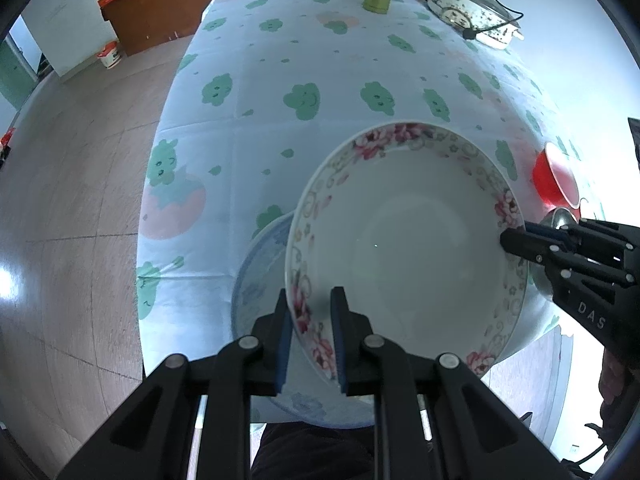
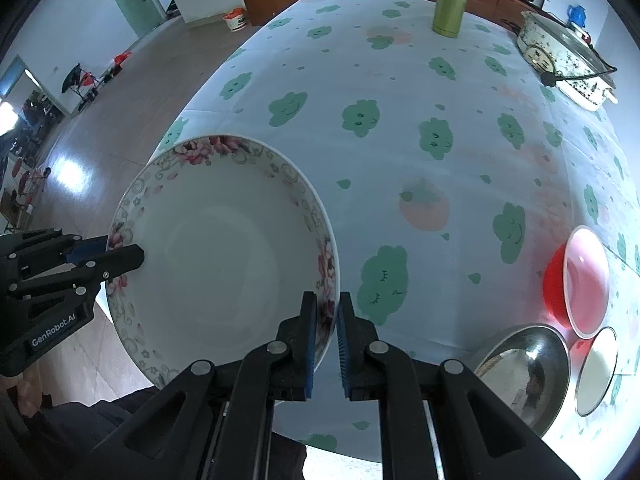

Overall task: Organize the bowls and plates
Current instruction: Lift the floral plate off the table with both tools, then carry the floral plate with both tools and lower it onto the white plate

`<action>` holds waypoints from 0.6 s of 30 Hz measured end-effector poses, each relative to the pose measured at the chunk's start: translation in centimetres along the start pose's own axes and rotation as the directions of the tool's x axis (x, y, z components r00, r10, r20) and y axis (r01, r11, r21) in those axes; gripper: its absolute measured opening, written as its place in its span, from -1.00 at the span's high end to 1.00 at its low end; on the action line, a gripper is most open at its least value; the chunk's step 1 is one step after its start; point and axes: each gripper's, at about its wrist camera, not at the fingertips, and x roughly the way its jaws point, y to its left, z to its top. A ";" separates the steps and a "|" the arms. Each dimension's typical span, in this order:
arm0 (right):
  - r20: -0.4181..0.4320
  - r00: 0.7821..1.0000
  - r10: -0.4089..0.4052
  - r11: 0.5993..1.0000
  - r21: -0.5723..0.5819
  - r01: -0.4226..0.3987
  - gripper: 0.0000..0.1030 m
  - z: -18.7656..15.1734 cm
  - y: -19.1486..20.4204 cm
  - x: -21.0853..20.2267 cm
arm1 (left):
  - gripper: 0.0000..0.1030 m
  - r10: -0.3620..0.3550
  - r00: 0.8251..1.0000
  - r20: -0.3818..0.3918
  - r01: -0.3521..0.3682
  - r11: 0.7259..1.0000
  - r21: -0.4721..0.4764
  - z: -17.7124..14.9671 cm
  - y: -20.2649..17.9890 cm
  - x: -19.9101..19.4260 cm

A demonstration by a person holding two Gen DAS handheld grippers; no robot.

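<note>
L wrist view: left gripper [image 1: 310, 334] clamps near-left rim of floral plate [image 1: 404, 240], held above blue plate [image 1: 256, 280] on table [image 1: 300, 60]; right gripper [image 1: 508, 242] pinches its right rim. Red bowl [image 1: 554, 180] far right.

R wrist view: right gripper [image 2: 327, 330] grips plate's right rim, left gripper [image 2: 134, 258] opposite. Steel bowl [image 2: 520, 372] near right, by red bowl [image 2: 576, 280].

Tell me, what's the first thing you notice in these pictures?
The big flowery plate held up over the near end of the table, pinched at opposite rims by the left gripper and the right gripper. A blue-patterned plate lies under it on the cloud-print tablecloth. At the right sit a red bowl and a shiny steel bowl.
</note>
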 end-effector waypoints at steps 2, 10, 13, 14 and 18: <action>-0.002 1.000 0.004 1.000 -0.008 -0.004 0.79 0.0 0.3 0.1 | 0.70 0.004 1.000 -0.001 -0.004 1.000 -0.008 -0.2 0.4 0.0; -0.015 1.000 0.018 0.999 -0.044 -0.018 0.79 0.3 1.8 0.8 | 0.70 0.018 1.000 -0.019 -0.019 0.999 -0.037 -1.0 1.7 0.5; -0.021 1.000 0.022 0.998 -0.056 -0.023 0.79 0.3 2.2 1.1 | 0.70 0.023 0.999 -0.022 -0.024 0.999 -0.048 -1.2 2.1 0.6; -0.023 1.000 0.022 0.998 -0.059 -0.023 0.79 0.3 2.3 1.2 | 0.70 0.025 0.999 -0.023 -0.026 0.998 -0.051 -1.2 2.2 0.7; -0.031 0.999 0.028 0.997 -0.071 -0.031 0.79 0.4 2.8 1.6 | 0.70 0.031 0.999 -0.034 -0.033 0.997 -0.064 -1.4 2.7 1.0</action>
